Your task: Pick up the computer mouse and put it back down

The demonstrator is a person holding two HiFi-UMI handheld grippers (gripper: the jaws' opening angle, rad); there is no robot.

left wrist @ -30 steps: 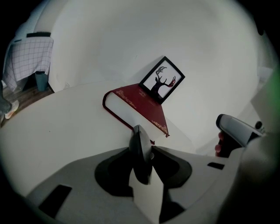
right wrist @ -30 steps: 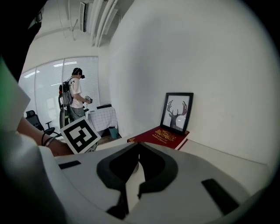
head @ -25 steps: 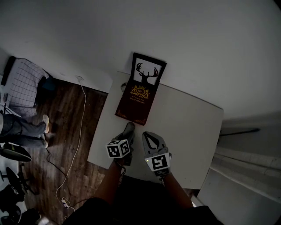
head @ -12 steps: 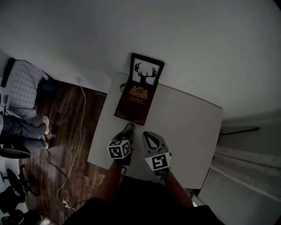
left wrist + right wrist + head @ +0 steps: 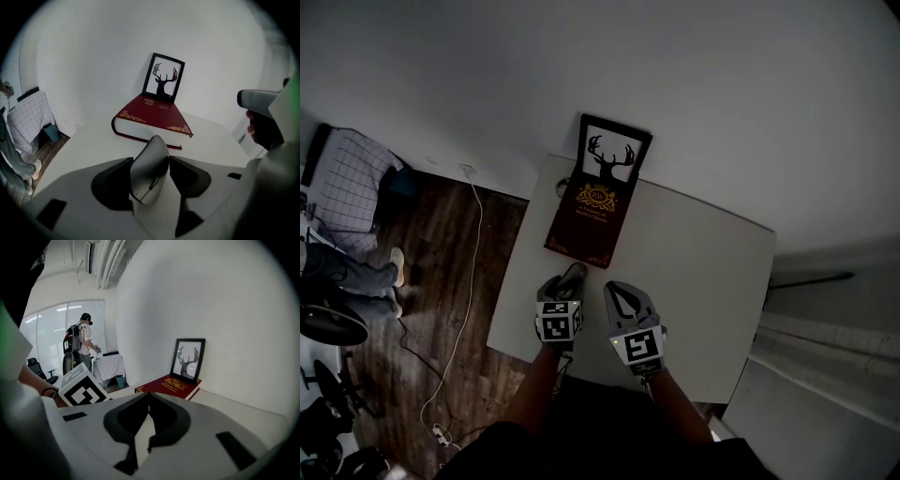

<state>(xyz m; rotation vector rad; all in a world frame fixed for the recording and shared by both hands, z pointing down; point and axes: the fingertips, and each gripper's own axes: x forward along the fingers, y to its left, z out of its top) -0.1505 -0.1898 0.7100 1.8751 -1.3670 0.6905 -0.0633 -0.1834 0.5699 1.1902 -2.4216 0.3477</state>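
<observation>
A grey computer mouse (image 5: 149, 171) stands tilted on its edge between the jaws of my left gripper (image 5: 151, 161), just above the white table (image 5: 703, 272). Those jaws have just been opening. They stand wide, close on either side of the mouse, which leans toward the left pad. In the head view the mouse (image 5: 573, 275) shows at the tip of the left gripper (image 5: 562, 286), near the table's left front. My right gripper (image 5: 619, 292) rests beside it, shut and empty; its own view shows the right gripper (image 5: 149, 397) with its pads together.
A dark red book (image 5: 589, 220) lies beyond the grippers, and a framed deer picture (image 5: 614, 155) leans on the wall behind it. The table's left edge drops to a wooden floor with a white cable (image 5: 473, 262). A person (image 5: 82, 343) stands far off.
The left gripper's jaws have spread apart around the mouse and the gripper has rolled a little. The right gripper has not moved.
</observation>
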